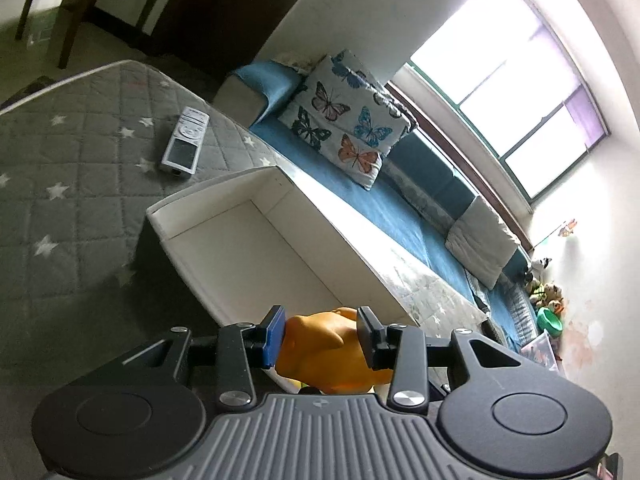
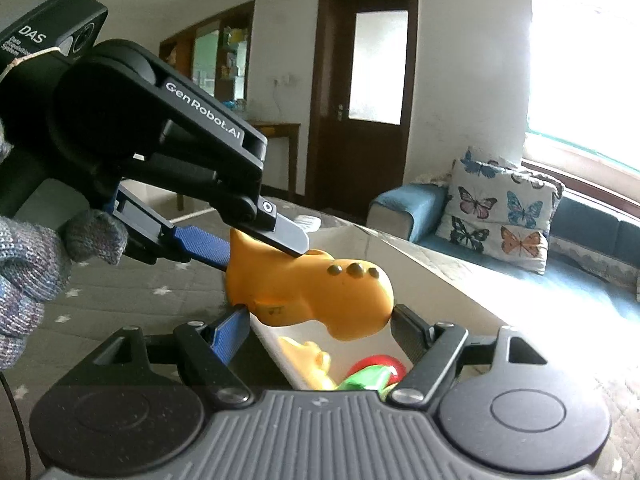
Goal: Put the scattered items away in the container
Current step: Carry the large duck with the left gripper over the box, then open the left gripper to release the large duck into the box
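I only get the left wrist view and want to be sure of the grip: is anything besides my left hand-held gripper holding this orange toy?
Observer: Yes. The right hand-held gripper clamps the orange toy by its two ends.
Operator: My own gripper hides the box's near end. Is anything in there?
Observer: A yellow toy and a red-and-green item lie inside the white box.

Orange toy (image 2: pixel 316 296), seemingly dark-spotted

Both grippers (image 2: pixel 316 312) clamp orange toy (image 2: pixel 308 292) above box (image 2: pixel 440 280).
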`<action>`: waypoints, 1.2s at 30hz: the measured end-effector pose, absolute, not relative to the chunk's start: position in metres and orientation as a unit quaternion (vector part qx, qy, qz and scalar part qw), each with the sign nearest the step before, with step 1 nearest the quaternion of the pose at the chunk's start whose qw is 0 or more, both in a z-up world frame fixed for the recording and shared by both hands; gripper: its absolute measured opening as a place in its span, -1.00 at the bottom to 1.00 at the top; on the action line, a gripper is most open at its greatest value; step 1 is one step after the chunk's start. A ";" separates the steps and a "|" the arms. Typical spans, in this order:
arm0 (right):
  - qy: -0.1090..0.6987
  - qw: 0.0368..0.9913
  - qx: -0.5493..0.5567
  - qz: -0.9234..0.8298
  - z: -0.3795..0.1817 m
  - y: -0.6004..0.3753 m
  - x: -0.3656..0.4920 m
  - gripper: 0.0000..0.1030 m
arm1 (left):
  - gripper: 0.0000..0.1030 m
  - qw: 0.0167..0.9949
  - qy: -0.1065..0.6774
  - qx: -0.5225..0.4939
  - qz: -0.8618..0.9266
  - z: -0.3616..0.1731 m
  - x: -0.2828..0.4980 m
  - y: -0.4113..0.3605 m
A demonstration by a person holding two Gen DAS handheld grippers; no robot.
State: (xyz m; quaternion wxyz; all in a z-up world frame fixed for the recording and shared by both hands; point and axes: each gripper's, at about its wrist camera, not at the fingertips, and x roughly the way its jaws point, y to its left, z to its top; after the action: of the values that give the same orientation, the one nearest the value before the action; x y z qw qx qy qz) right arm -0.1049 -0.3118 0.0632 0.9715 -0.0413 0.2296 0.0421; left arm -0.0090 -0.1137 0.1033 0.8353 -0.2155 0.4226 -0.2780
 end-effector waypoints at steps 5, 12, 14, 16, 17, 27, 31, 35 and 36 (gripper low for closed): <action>0.265 0.963 -0.022 0.038 0.049 -0.328 -0.077 0.53 | -0.20 0.827 0.448 -0.201 -0.274 0.085 0.017 -0.132; 0.299 0.953 -0.012 0.035 0.030 -0.342 -0.058 0.54 | -0.20 0.810 0.478 -0.202 -0.271 0.063 0.038 -0.140; 0.305 0.952 -0.012 0.034 0.026 -0.343 -0.056 0.54 | -0.20 0.808 0.482 -0.203 -0.270 0.059 0.040 -0.140; 0.307 0.951 -0.011 0.034 0.023 -0.343 -0.055 0.54 | -0.20 0.808 0.483 -0.204 -0.269 0.057 0.041 -0.140; 0.306 0.951 -0.010 0.033 0.023 -0.343 -0.055 0.53 | -0.20 0.808 0.483 -0.204 -0.270 0.057 0.041 -0.139; 0.295 0.955 -0.009 0.032 0.029 -0.345 -0.065 0.54 | -0.20 0.821 0.463 -0.190 -0.274 0.069 0.030 -0.134; 0.287 0.957 -0.011 0.032 0.036 -0.345 -0.077 0.55 | -0.20 0.832 0.446 -0.179 -0.277 0.077 0.018 -0.130; 0.279 0.960 -0.010 0.032 0.044 -0.344 -0.093 0.57 | -0.20 0.846 0.423 -0.164 -0.282 0.087 0.001 -0.126; 0.277 0.960 -0.010 0.032 0.046 -0.344 -0.097 0.60 | -0.20 0.850 0.416 -0.159 -0.281 0.089 -0.004 -0.125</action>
State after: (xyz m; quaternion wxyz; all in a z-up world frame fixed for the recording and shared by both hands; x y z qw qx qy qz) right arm -0.0970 -0.3440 0.0460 0.9602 -0.0097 0.2772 0.0324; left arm -0.0037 -0.1248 0.0891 0.8498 -0.1588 0.4164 -0.2815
